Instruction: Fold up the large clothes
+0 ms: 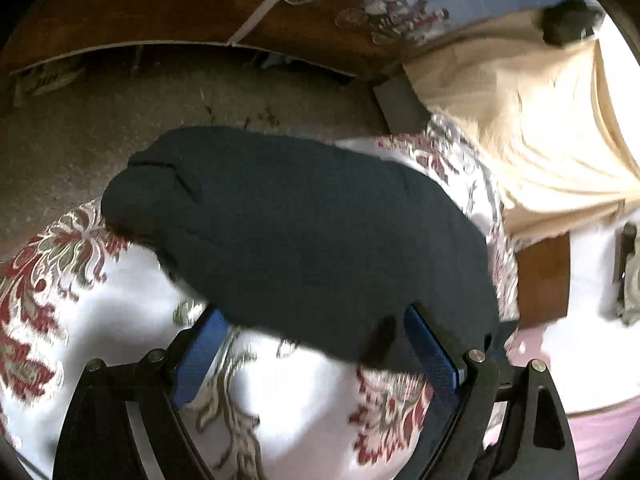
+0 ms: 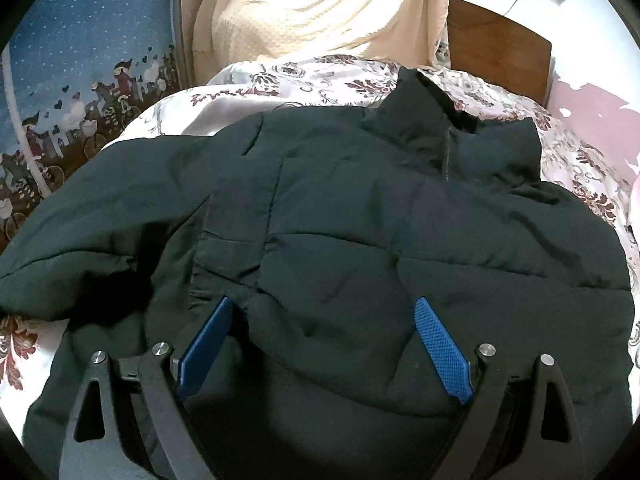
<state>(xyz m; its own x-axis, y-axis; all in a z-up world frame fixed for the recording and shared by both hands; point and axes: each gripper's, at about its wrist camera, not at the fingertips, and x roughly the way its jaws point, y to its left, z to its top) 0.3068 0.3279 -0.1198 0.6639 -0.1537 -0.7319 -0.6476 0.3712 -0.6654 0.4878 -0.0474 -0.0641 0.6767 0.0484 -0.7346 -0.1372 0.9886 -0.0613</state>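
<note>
A dark padded jacket [image 2: 360, 248] lies spread on a bed with a white, red-flowered cover [image 2: 320, 80], its collar at the far end and one sleeve stretched to the left. My right gripper [image 2: 322, 308] is open just above the jacket's body, its blue pads on either side of a quilted panel. In the left wrist view a sleeve or side of the jacket [image 1: 296, 232] lies across the cover [image 1: 120, 300]. My left gripper [image 1: 316, 316] is open, with the jacket's near edge between its blue pads. The view is blurred.
A cream blanket [image 2: 320, 4] hangs over the wooden headboard [image 2: 500, 48]. A blue patterned curtain [image 2: 80, 60] hangs at the left. The floor [image 1: 120, 120] lies beyond the bed's edge in the left wrist view. A pink wall [image 2: 592, 112] stands at the right.
</note>
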